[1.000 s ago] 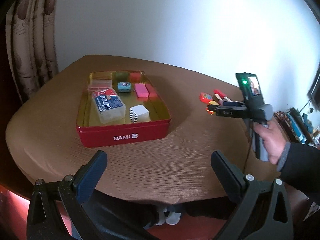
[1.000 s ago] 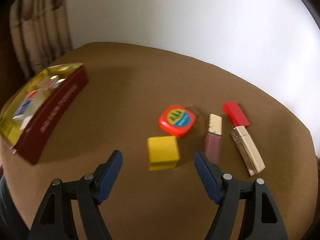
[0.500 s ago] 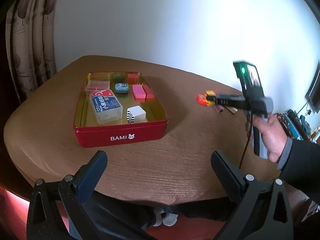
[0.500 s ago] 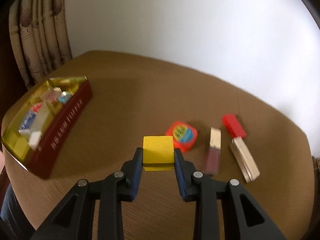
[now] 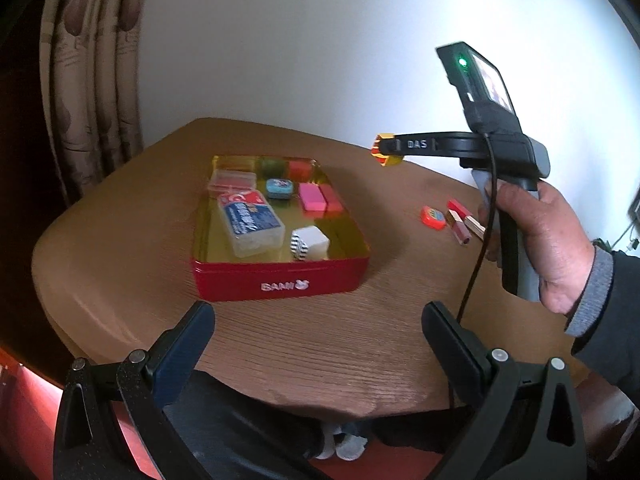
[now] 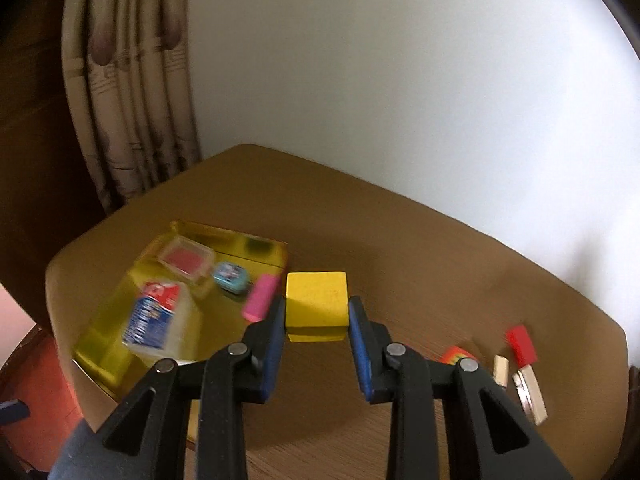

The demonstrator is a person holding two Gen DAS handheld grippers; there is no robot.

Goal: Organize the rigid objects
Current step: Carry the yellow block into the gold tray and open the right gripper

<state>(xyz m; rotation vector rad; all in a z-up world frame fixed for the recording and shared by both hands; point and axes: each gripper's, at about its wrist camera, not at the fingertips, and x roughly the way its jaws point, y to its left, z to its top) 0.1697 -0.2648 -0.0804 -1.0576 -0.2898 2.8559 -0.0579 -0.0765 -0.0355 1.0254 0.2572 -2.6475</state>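
My right gripper (image 6: 316, 312) is shut on a yellow cube (image 6: 317, 305) and holds it in the air, right of the red tin (image 5: 280, 280). In the left wrist view the right gripper (image 5: 386, 150) and the cube (image 5: 384, 158) hang above the table beyond the tin's far right corner. The tin (image 6: 104, 360) holds a clear card box (image 5: 250, 220), a striped white block (image 5: 309, 243), pink blocks (image 5: 312, 197) and a small blue tin (image 5: 279, 187). My left gripper (image 5: 318, 332) is open and empty at the near table edge.
A round orange case (image 5: 433, 216), a red block (image 5: 459, 207) and lipstick tubes (image 5: 460, 228) lie on the table at the right; they show in the right wrist view too, the red block (image 6: 521, 345) among them. A curtain (image 5: 92, 80) hangs at the left, a white wall behind.
My right gripper closed on the yellow cube, lifted it off the table and carried it left toward the tin. My left gripper stayed open in place.
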